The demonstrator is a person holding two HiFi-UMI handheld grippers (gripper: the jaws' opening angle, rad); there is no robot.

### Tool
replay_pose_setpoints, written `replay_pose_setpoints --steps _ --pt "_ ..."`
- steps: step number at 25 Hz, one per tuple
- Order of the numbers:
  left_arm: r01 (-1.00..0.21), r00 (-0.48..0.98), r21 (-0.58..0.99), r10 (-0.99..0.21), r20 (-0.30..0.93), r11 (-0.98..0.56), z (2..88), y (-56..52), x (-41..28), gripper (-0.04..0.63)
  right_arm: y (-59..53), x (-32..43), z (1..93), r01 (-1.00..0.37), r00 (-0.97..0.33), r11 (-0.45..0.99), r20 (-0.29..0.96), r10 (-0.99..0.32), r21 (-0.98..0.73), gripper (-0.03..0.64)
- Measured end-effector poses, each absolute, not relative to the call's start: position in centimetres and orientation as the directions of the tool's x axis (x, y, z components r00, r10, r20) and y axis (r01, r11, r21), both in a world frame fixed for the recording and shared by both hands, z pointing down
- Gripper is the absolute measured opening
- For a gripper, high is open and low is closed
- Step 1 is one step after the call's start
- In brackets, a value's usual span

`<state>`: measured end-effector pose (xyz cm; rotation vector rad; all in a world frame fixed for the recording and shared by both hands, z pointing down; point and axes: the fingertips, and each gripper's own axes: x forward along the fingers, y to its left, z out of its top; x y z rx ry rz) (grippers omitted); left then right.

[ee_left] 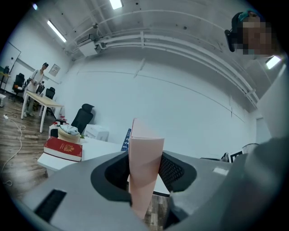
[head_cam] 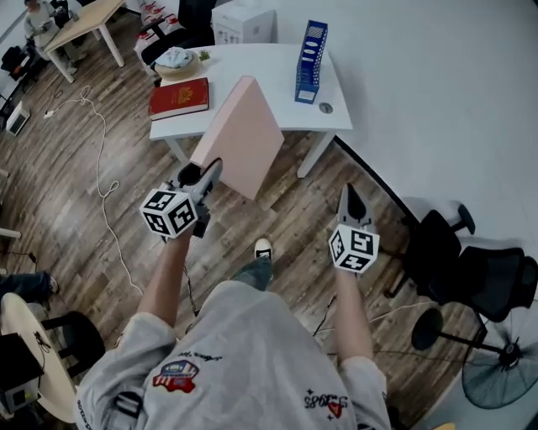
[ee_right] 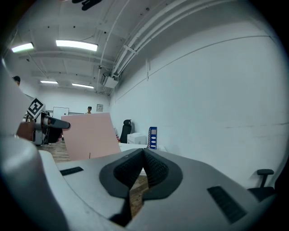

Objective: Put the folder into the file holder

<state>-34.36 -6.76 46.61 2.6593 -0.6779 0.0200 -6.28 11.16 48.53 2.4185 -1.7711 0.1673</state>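
Observation:
A pink folder (head_cam: 239, 138) hangs in the air over the wooden floor, just short of the white table (head_cam: 261, 76). My left gripper (head_cam: 206, 175) is shut on its near lower corner; in the left gripper view the folder (ee_left: 145, 167) stands edge-on between the pads. A blue file holder (head_cam: 311, 60) stands upright at the table's right end, also visible as file holder (ee_right: 152, 137) past the folder (ee_right: 90, 135). My right gripper (head_cam: 349, 200) is to the right of the folder, shut and empty, its jaws meeting at the tips.
A red book (head_cam: 179, 97) and a small bowl (head_cam: 175, 60) lie on the table's left part. A white box (head_cam: 244, 21) stands behind it. Black office chairs (head_cam: 471, 269) and a fan (head_cam: 500, 378) stand at the right by the wall. A cable (head_cam: 101, 180) trails over the floor.

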Motion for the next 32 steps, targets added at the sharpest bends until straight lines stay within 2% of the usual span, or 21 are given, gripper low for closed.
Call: replay_pose_setpoints --steps 5,15,22,32 --pt "-0.485 0.863 0.427 -0.496 0.093 -0.763 47.0 -11.8 -30.1 0.17 6.0 -1.9 48.6 -0.965 0.262 -0.254 0.195 -0.945 0.068 0.002" --pt "-0.506 0.85 0.425 -0.519 0.097 -0.75 46.9 -20.9 -20.7 0.17 -0.4 9.5 47.7 -0.951 0.308 -0.301 0.205 -0.929 0.063 0.002" --pt "-0.536 0.83 0.406 -0.551 0.091 -0.74 45.4 -24.8 -18.5 0.17 -5.0 12.5 47.5 -0.961 0.278 -0.275 0.201 -0.939 0.044 0.002" --pt "-0.65 0.738 0.38 -0.667 0.107 -0.658 44.8 -28.5 -15.7 0.171 -13.4 18.5 49.0 -0.988 0.151 -0.154 0.215 -0.965 0.002 0.002"
